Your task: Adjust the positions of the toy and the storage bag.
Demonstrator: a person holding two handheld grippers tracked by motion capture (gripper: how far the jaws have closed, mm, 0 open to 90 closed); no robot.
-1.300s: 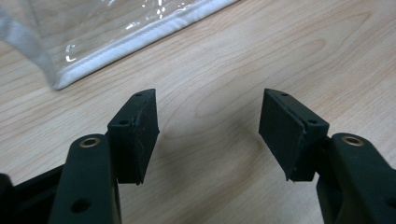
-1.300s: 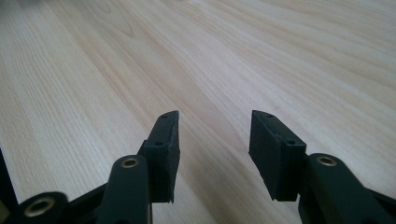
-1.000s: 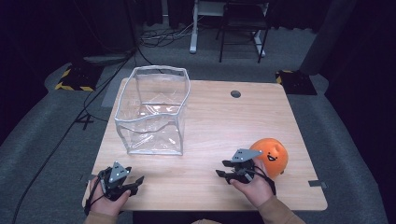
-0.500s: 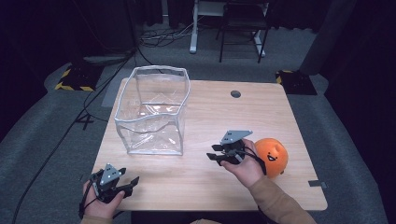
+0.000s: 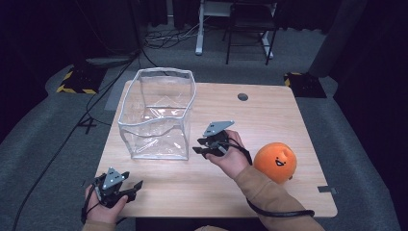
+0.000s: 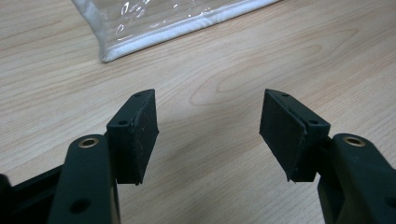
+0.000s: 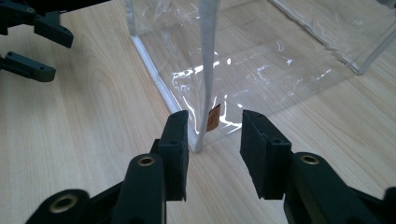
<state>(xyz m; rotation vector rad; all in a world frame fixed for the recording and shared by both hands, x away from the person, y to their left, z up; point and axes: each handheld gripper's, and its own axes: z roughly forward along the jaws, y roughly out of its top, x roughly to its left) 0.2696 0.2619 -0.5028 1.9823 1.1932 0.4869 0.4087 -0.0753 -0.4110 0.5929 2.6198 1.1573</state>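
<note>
- While it stands upright on the desk (image 5: 269, 103), the clear bag (image 5: 156, 115) has its near right corner seam just ahead of the right gripper (image 7: 212, 140).
- Right gripper's fingers (image 7: 175, 140) have just been closing; the seam lies in the gap between them, untouched, so they remain released.
- Left gripper (image 5: 126, 187) rests well in front of the bag's near left corner, fingers (image 6: 135, 133) spread wide, grasping nothing.
- Orange plush ball (image 5: 275, 161) sits well to the right of the bag.
</note>
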